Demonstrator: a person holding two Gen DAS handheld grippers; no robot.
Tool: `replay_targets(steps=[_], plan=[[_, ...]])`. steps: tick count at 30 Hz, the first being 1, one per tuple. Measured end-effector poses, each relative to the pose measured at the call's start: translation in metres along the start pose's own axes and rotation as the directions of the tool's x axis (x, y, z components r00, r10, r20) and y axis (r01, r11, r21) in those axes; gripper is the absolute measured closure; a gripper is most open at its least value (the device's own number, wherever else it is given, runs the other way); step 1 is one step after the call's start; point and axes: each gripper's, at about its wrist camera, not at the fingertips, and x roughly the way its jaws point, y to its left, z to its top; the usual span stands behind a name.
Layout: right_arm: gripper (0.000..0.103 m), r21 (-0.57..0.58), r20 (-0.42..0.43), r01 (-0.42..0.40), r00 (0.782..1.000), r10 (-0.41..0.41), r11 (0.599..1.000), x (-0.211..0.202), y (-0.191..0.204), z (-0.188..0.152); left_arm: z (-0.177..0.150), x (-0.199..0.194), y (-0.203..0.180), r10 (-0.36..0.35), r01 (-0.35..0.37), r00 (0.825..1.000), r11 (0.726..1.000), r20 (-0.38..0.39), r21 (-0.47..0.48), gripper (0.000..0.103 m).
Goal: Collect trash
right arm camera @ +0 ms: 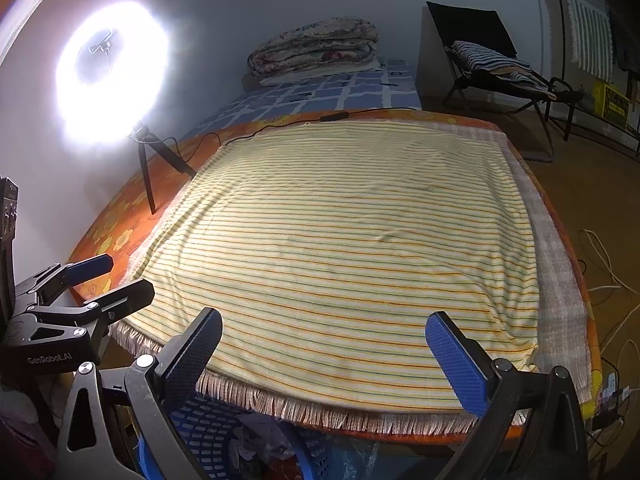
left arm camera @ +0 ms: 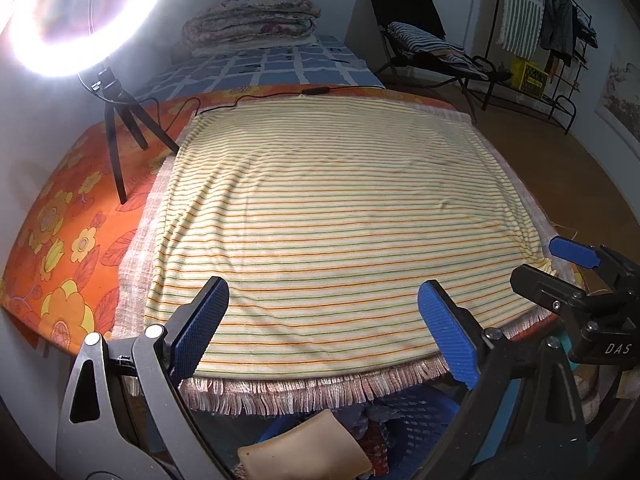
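while level, both hand-held grippers agape

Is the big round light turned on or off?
On. The ring light on its small tripod glows bright white in both wrist views and throws light on the wall behind it.

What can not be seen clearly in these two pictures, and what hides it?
- Blue basket, right wrist view: its contents are covered by the right gripper frame and the fringed cloth.
- Same basket, left wrist view: the beige item is cut off by the bottom edge.
- Ring light, left wrist view: glare hides its centre.
- Shelf: items too small to tell.
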Motion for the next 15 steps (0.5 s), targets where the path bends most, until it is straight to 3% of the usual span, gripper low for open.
replay_targets(steps=[15], plan=[[0.000, 0.001, 0.006, 0.003, 1.000, -0.003, 1.000, -0.0009, -0.0002, 0.0006, 0.0020, -0.0048, 0.0006, 0.001, -0.001, 1.000, 1.000, 0.014, -0.004, 0.006]])
